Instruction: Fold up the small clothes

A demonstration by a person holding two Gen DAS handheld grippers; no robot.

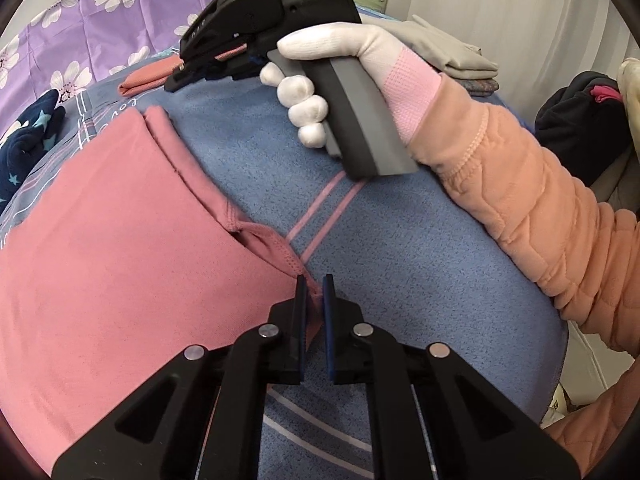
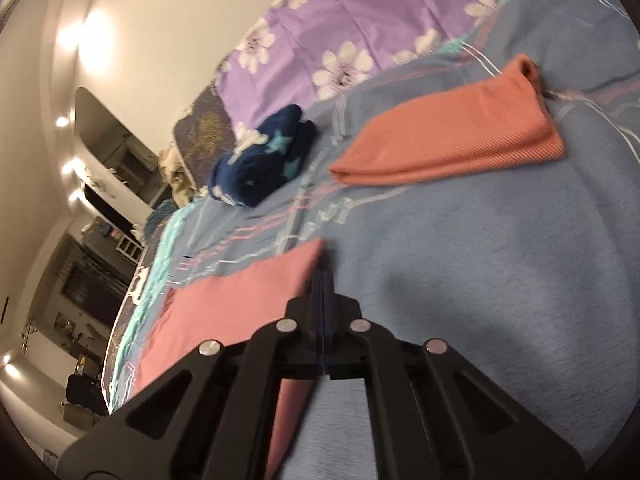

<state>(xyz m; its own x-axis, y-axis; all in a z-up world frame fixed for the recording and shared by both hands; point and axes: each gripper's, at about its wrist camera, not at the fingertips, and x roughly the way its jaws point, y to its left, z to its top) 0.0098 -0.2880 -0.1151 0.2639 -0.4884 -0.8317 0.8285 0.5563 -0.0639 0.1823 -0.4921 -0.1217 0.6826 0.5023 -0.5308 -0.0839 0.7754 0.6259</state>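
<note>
- The large pink knit garment (image 1: 112,216) lies flat on the blue fleece bed cover (image 1: 400,248), filling the left half of the left wrist view.
- The left gripper (image 1: 315,292) stands at the bottom centre of that view; its jaws are closed onto a stitched hem corner of the pink garment, which shows as a thin fold between the pads.
- The right gripper (image 2: 323,280) stands at the lower centre of the right wrist view; its jaws are pressed together at the far corner of the pink garment (image 2: 240,300), with the edge of the cloth nipped at the tips.
- In the left wrist view the right gripper (image 1: 188,72) appears at upper centre, held by a hand in a white knit glove (image 1: 320,92) with a peach quilted sleeve (image 1: 520,200) behind it.
- A folded salmon-orange ribbed cloth (image 2: 452,140) lies on the bed at the upper right of the right wrist view, well apart from the pink garment.
- A bundled navy fabric with pale stars (image 2: 264,160) lies to its left, near a purple sheet with white flowers (image 2: 340,20).
- A stack of folded grey cloths (image 1: 452,52) lies at the upper right of the left wrist view.
</note>
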